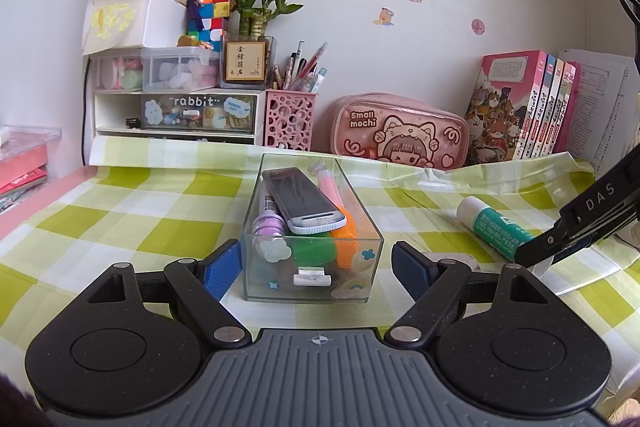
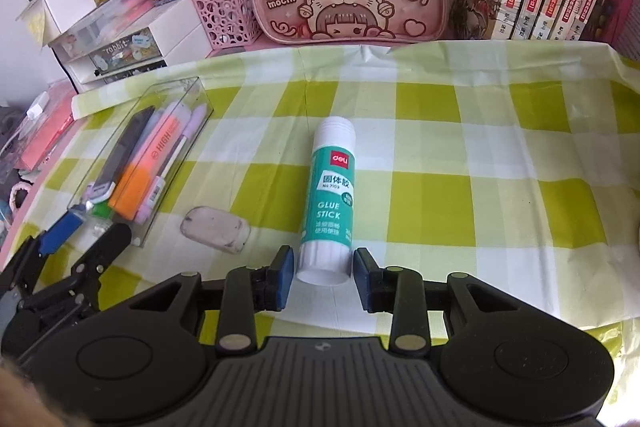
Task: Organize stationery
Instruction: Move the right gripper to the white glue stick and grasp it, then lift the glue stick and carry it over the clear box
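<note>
Left wrist view: the left gripper [image 1: 316, 269] held its fingers wide apart around the near end of the clear box [image 1: 314, 227], gripping nothing. Right wrist view: the right gripper [image 2: 323, 277] straddled the base of the glue stick [image 2: 329, 199] lying on the worktop [image 2: 460, 167], fingers open and apparently just short of contact. Closing squarely across the barrel would prevent rolling.

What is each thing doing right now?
Glue stick: lying flat, capped, between the right gripper's open fingers.
Clear box: open-topped, holding markers, between the left gripper's open fingers.
Eraser: lying loose on the cloth.
Pencil case: zipped shut.
</note>
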`<control>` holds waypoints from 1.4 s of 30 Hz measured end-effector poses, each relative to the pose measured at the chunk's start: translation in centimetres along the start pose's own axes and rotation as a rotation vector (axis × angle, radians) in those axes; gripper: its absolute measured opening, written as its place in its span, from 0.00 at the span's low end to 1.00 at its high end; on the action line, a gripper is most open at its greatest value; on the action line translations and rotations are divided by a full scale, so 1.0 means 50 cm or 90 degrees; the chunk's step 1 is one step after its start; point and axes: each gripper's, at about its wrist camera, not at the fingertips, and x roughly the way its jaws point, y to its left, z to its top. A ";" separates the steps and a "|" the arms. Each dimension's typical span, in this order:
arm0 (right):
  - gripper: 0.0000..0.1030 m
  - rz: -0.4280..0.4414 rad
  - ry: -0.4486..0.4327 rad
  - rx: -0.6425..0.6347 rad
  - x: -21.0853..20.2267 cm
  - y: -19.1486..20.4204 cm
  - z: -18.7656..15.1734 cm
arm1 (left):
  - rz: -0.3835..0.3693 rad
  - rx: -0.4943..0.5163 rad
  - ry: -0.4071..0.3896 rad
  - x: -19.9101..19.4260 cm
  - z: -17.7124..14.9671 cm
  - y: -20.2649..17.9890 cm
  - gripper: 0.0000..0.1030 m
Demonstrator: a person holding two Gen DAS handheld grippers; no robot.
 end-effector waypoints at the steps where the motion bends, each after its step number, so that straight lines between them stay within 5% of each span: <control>1: 0.38 0.003 -0.002 0.006 0.000 -0.002 0.004 | 0.000 0.000 -0.001 -0.001 0.000 -0.001 0.77; 8: 0.40 0.032 -0.016 0.052 0.021 -0.009 0.047 | 0.000 0.000 -0.001 -0.001 0.000 -0.001 0.77; 10: 0.33 0.036 -0.015 0.072 0.035 -0.013 0.055 | -0.001 0.000 -0.001 -0.001 0.001 -0.002 0.77; 24: 0.31 0.056 -0.035 0.148 0.050 -0.025 0.045 | -0.003 -0.001 -0.003 -0.002 0.001 -0.002 0.77; 42: 0.31 0.210 -0.051 0.221 0.010 0.035 0.072 | -0.003 -0.001 -0.004 -0.002 0.001 -0.002 0.77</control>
